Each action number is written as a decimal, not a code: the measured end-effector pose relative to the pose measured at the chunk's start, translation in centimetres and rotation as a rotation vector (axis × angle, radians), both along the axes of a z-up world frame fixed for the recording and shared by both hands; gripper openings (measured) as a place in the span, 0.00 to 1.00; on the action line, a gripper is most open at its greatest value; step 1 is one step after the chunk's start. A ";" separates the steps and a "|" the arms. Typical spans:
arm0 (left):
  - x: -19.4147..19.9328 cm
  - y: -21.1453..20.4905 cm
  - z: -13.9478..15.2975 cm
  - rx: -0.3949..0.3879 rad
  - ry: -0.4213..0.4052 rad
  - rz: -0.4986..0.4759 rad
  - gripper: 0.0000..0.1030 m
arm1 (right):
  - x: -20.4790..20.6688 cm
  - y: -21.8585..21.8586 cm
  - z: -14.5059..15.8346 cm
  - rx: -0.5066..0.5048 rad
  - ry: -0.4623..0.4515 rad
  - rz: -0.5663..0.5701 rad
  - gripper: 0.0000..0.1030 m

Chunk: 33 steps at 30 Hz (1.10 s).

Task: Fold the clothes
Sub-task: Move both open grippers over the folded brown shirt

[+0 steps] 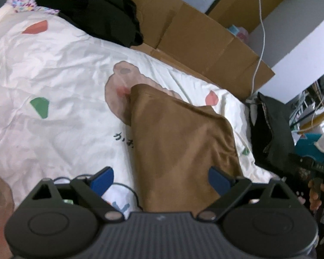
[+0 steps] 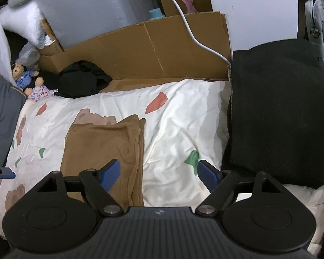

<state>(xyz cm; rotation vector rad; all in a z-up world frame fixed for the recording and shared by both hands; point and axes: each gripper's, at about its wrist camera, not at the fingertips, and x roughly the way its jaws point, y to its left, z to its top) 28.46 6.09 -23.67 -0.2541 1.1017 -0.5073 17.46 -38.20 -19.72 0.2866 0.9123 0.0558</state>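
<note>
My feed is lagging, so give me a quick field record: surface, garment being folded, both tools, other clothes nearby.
surface: white patterned bedcover
garment: brown cloth, folded in layers, lying flat on the bedcover
left tool: open, over the near end of the brown cloth, gripping nothing
right tool: open, over the cloth's right edge, empty
other clothes: crumpled black garment at the far edge; flat black fabric on the right
backdrop: cardboard along the far side

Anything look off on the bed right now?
Mostly fine. The brown garment lies folded on the white duvet. The black clothes at the far edge sit in a crumpled, unfolded heap, partly on the cardboard. Both claws are open and hold nothing.
</note>
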 end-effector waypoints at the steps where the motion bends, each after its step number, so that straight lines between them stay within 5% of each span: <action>1: 0.4 -0.2 0.0 0.004 -0.004 -0.013 0.93 | 0.5 0.0 -0.2 0.006 0.000 0.004 0.81; 8: 4.1 -0.8 -1.0 -0.025 -0.019 -0.019 0.93 | 3.5 0.5 -1.3 0.035 0.004 0.033 0.81; 17: 7.1 -1.6 -6.1 -0.030 0.038 -0.036 0.93 | 7.3 2.0 -5.0 -0.042 0.035 0.084 0.82; 33: 12.2 -2.3 -10.1 -0.086 0.075 -0.053 0.93 | 11.4 3.4 -9.1 0.061 0.055 0.095 0.82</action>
